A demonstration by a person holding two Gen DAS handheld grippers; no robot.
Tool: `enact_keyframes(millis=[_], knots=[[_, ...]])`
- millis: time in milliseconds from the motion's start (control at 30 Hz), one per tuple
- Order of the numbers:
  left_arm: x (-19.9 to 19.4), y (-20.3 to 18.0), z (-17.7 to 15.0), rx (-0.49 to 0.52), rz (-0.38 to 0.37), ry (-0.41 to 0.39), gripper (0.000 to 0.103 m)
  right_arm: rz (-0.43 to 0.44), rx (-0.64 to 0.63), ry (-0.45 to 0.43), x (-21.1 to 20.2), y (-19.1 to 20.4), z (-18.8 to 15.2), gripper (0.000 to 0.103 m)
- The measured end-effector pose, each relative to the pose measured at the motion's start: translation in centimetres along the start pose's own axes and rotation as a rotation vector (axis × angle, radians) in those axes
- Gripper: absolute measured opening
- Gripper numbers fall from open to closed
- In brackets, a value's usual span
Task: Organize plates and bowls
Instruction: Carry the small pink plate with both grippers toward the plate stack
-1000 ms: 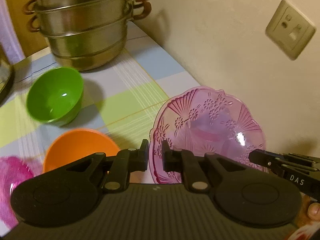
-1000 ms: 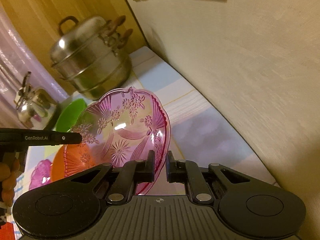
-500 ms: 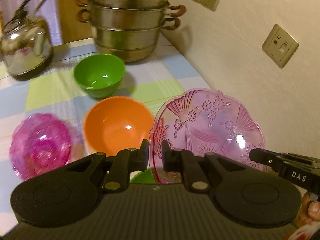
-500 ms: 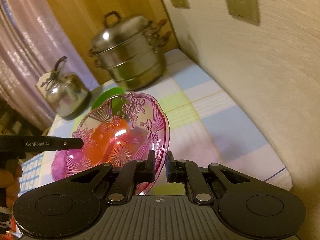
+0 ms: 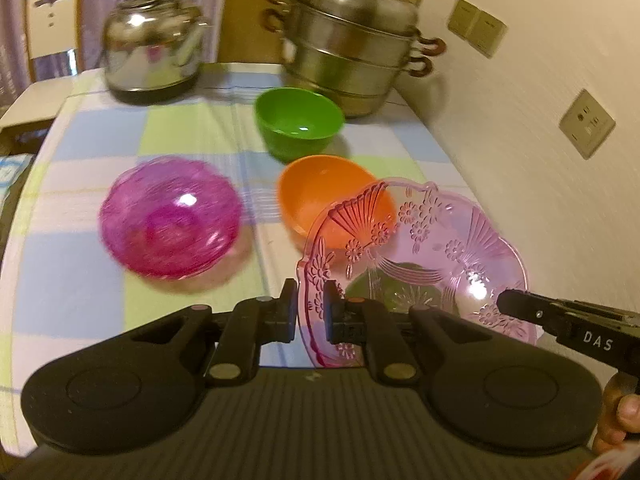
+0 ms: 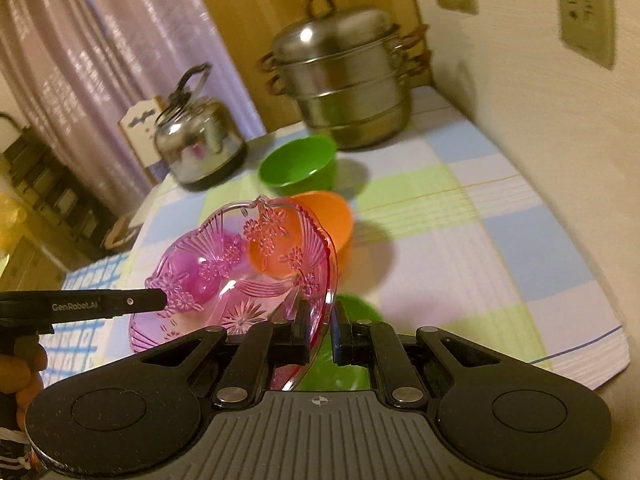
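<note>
both grippers hold one pink patterned plate (image 5: 432, 248) in the air above the counter (image 5: 80, 280), each clamped on an opposite edge. the left gripper (image 5: 310, 314) has its fingers (image 5: 289, 312) pinched on the plate's left rim, and the right gripper (image 6: 320, 330) has its fingers (image 6: 301, 332) pinched on the plate's right rim.

the left wrist view looks into the plate from its left edge and shows the tip of the other gripper reaching in at the right, with part of a hand (image 5: 618, 420) below it. through the clear plate it shows a dark green round shape on the counter underneath; what it is cannot be told there. the right wrist view shows that thing more plainly as a green dish (image 6: 356, 312) lying just beyond the plate's edge.

an orange bowl (image 5: 320, 196) sits just behind the plate, a green bowl (image 5: 300, 120) behind that, and a magenta bowl (image 5: 172, 216) well to the left, blurred. only the left view shows the magenta bowl whole; in the right view it appears only as colour through the plate.

a steel steamer pot (image 5: 352, 36) and a kettle (image 5: 152, 48) stand at the back. the right view adds a curtain (image 6: 100, 40).
</note>
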State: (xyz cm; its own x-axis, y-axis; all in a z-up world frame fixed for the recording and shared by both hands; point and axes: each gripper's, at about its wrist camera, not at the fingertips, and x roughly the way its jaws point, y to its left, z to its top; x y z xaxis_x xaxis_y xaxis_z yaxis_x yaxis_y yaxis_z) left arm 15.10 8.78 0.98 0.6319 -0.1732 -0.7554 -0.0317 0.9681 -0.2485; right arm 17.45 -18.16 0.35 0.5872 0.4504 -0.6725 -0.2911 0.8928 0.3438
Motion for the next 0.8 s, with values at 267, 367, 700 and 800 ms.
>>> enact_keyframes(millis=[267,367,700,800], knots=[[-2.1,4.0,-2.3,-0.059,0.054,-0.021,0.011,0.040,-0.059,0.048,2.1,4.0,-1.9,0.010],[-2.4,5.3,-2.9,-0.081,0.064,-0.025,0.011,0.049,-0.076,0.062,3.0,5.1,-2.3,0.010],[-3.0,7.5,-3.4,-0.110,0.081,-0.030,0.011,0.065,-0.105,0.095,5.3,6.9,-2.5,0.010],[-2.9,8.0,-3.5,-0.115,0.086,-0.027,0.011,0.069,-0.109,0.101,5.7,7.2,-2.6,0.010]])
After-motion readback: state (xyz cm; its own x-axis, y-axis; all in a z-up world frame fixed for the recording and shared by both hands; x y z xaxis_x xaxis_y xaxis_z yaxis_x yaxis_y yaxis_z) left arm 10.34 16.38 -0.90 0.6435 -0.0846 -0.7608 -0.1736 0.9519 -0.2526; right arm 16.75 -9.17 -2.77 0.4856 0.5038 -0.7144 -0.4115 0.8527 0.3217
